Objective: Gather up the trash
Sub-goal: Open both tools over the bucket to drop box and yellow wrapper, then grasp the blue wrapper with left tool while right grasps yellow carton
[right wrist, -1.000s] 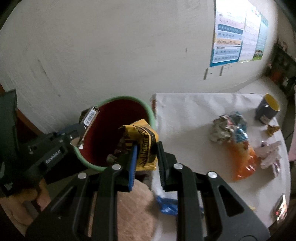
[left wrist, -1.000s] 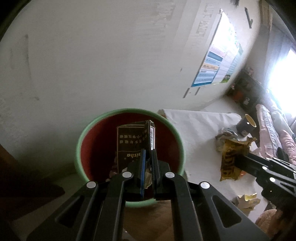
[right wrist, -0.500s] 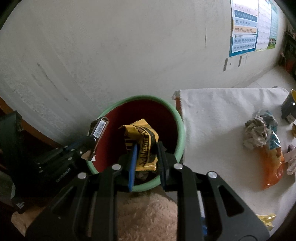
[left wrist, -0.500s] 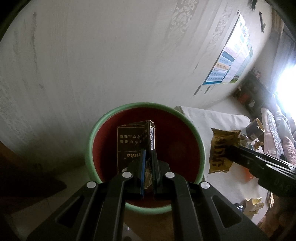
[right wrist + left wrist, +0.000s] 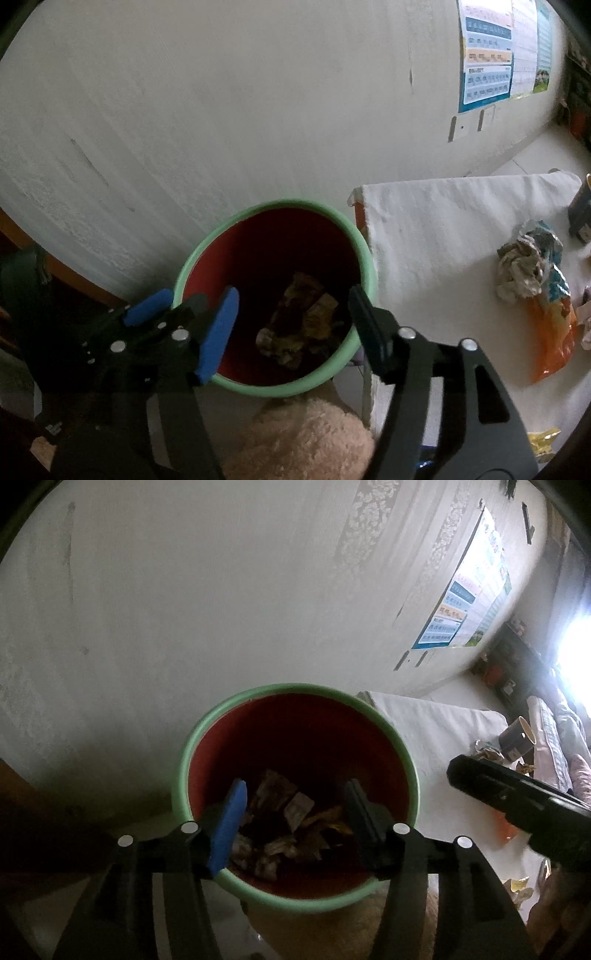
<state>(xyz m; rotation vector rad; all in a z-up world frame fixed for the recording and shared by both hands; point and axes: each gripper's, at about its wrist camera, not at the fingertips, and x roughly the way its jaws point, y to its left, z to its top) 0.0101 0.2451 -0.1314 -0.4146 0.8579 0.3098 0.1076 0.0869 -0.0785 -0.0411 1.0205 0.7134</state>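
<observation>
Green-rimmed and red inside, the bin [image 5: 299, 716] is sitting at the lower centre of both wrist views, hard against the pale wall [image 5: 221, 590]. The left gripper [image 5: 295, 805] is hanging over its mouth with its jaws, which have just been opening, standing apart and nothing between them; the right gripper [image 5: 291, 314] is doing the same from the other side, jaws just opened and empty. A heap of wrappers [image 5: 299, 325], brown and yellow, is lying on the bin's floor directly beneath both pairs of fingers.

The remaining trash is lying to the right of the bin on the white-covered table [image 5: 436, 229]: a crumpled wrapper wad [image 5: 524, 266] touching an orange snack bag [image 5: 550, 339], whose long axis is running roughly top to bottom at the right edge of the right wrist view, and a small yellow scrap [image 5: 543, 443] at the lower right. All of it is lying rightward of the fingers, so the right gripper appears the nearer of the two; the next reach probably turns on that swing to the right.

A dark mug [image 5: 517, 738] is standing at the table's far end. A wall poster [image 5: 502, 51] in the upper right is carrying blue and orange bands of print, too small to read. No brand on the binned wrappers is legible.
</observation>
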